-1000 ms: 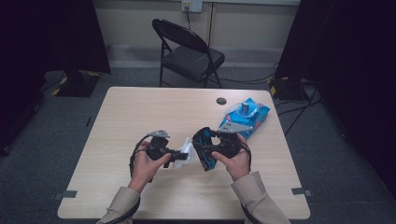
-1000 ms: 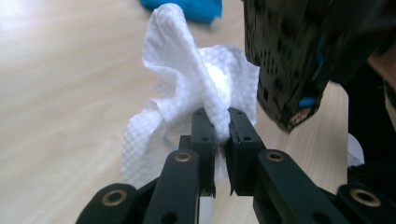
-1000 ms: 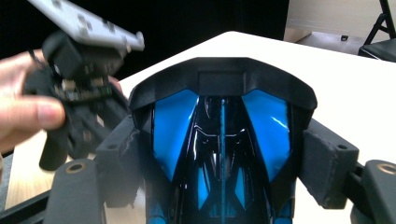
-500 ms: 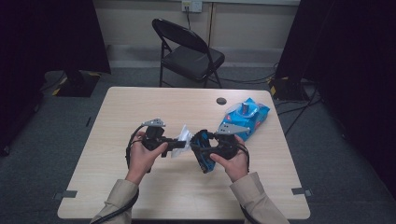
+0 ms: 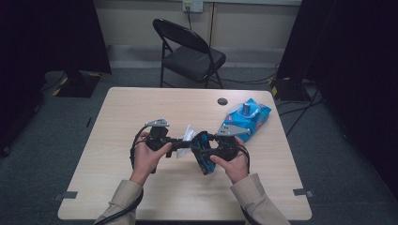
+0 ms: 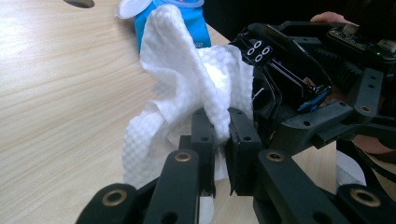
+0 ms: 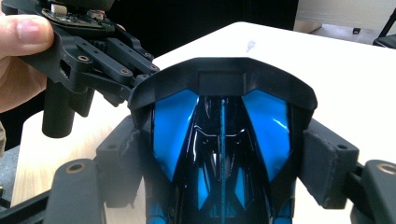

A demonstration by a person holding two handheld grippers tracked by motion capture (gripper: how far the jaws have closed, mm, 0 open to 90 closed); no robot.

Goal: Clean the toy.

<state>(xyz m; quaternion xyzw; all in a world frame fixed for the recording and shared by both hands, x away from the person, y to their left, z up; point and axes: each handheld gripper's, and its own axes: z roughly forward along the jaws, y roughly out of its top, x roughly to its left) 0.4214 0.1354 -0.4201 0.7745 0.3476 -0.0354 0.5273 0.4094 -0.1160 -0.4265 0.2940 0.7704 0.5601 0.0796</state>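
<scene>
Wood-look table, folding chair parked behind it. A white wipe is pinched tight in the left gripper, held just above mid-table. A black-and-blue toy car, probably, is clamped between the right gripper pads. A blue wipe pack is left lying far right.

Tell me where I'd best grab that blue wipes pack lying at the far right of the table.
Probably grip the blue wipes pack across its narrow width near one soft end, coming straight down from above: it lies flat, and the round lid bulges mid-top, so a jaw there would likely slip.
</scene>
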